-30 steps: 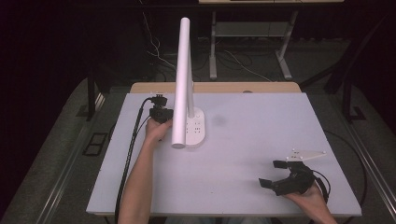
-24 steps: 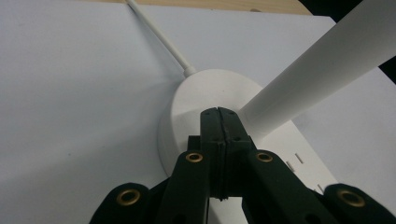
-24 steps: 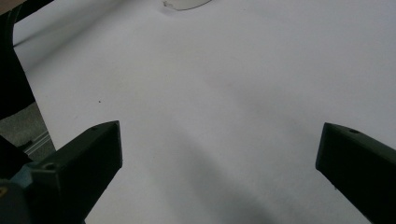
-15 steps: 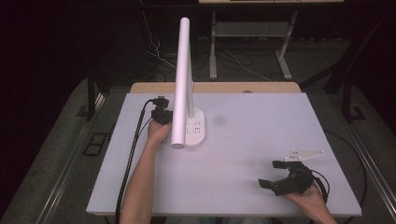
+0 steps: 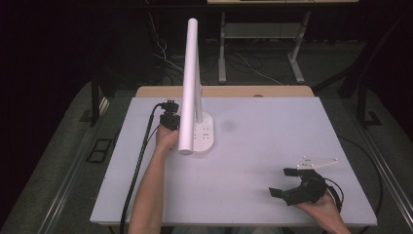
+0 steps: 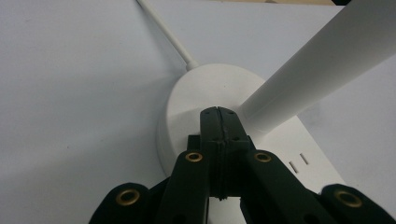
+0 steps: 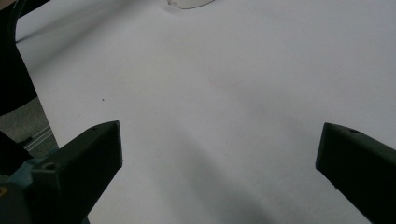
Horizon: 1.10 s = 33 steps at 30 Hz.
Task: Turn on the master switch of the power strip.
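Lamp: a white desk lamp (image 5: 192, 87) stands left of centre on the white table (image 5: 253, 165), toward its far side. Its long tube head leans forward over the oval base (image 5: 203, 136).
Base details: the base (image 6: 196, 100) carries small slot marks near its right end; a thin white cord (image 6: 163, 32) leaves it at the back.
Left gripper: the left gripper (image 6: 218, 114) has its jaws pressed together with nothing between them. The joined tips rest on top of the base, just beside the foot of the stem (image 6: 317, 65). In the high view this gripper (image 5: 169, 117) sits at the lamp's left side, with a black cable trailing toward the near edge.
Right gripper: the right gripper (image 5: 285, 183) lies near the table's near right corner, well apart from the lamp. Its jaws are spread wide over bare table (image 7: 224, 93), holding nothing.
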Motion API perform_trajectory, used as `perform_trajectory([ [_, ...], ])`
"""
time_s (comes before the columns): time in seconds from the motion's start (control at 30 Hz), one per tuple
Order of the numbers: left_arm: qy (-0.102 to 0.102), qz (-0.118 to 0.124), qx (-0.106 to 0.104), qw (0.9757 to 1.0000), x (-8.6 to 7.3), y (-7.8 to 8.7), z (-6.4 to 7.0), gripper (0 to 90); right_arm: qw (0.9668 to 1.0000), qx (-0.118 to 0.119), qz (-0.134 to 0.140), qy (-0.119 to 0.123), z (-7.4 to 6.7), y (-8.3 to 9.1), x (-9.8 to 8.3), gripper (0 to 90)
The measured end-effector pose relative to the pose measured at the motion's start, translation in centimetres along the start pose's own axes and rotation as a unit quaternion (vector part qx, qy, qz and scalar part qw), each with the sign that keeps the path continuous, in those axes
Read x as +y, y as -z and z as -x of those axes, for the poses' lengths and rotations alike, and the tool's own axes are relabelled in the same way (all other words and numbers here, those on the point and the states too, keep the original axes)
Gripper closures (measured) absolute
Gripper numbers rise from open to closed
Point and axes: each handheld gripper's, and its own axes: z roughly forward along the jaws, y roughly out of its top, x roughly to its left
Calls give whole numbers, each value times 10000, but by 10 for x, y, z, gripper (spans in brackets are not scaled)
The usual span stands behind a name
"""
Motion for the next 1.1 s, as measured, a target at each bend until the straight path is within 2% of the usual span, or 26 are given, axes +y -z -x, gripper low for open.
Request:
perform_trajectory([
  [0.17,-7,-22,36,10000,0,-1,0,900,10000,-1,0,0,0,0,0,1],
  [0.4,90,-2,-2,10000,0,-2,-1,900,10000,-12,21,1,1,2,0,1],
  [0.53,-62,-85,134,9999,2,-2,3,900,10000,-20,27,-7,2,2,0,1],
  [0.6,-9,-115,112,9999,2,-2,2,900,10000,-22,24,-7,2,3,0,0],
  [0.9,173,27,-1,9998,-1,-2,-1,900,10000,-34,37,-22,3,3,0,1],
  [1.1,134,120,104,9998,-3,-2,2,900,10000,-35,47,-31,3,4,0,1],
])
